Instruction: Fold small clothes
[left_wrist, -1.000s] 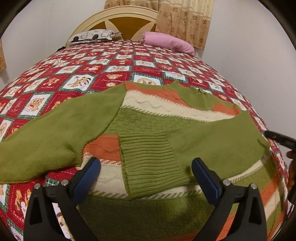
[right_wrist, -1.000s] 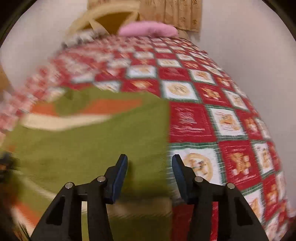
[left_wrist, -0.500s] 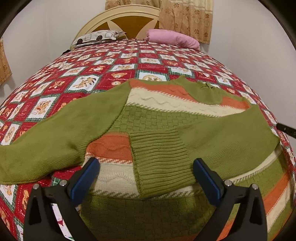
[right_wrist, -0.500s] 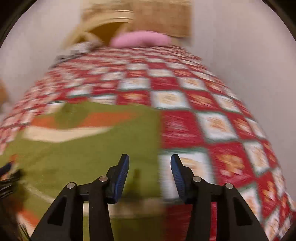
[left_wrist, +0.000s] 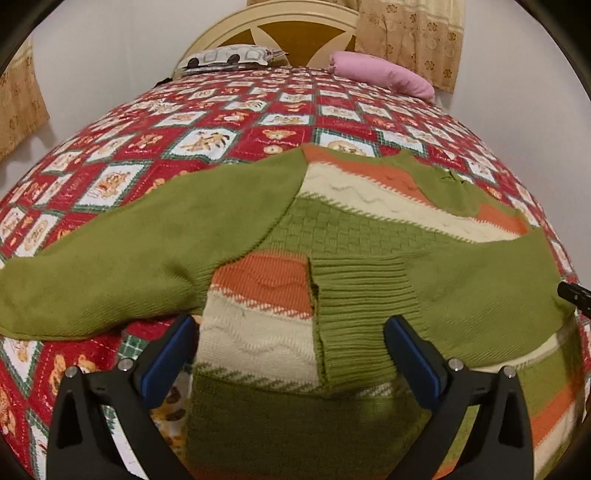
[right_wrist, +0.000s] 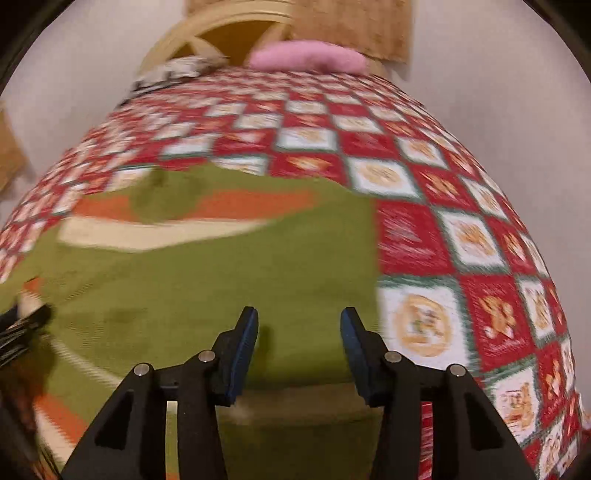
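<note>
A small knitted sweater (left_wrist: 354, 236), green with orange and cream stripes, lies flat on the bed. Its right sleeve (left_wrist: 369, 310) is folded across the body, ribbed cuff near the middle. Its left sleeve (left_wrist: 140, 258) stretches out to the left over the quilt. My left gripper (left_wrist: 288, 350) is open and empty, hovering over the sweater's lower part by the cuff. My right gripper (right_wrist: 299, 343) is open and empty above the sweater's folded right side (right_wrist: 221, 280); that view is blurred. The right gripper's tip shows at the left wrist view's right edge (left_wrist: 574, 295).
The bed carries a red patchwork quilt (left_wrist: 207, 140) with bear squares. A pink pillow (left_wrist: 380, 74) and a patterned pillow (left_wrist: 229, 57) lie by the headboard (left_wrist: 280, 33). White walls flank the bed; curtains (left_wrist: 410, 33) hang behind.
The left gripper's view has shifted slightly, the sweater staying put. The right gripper has swung over the sweater's right side, still open and in motion.
</note>
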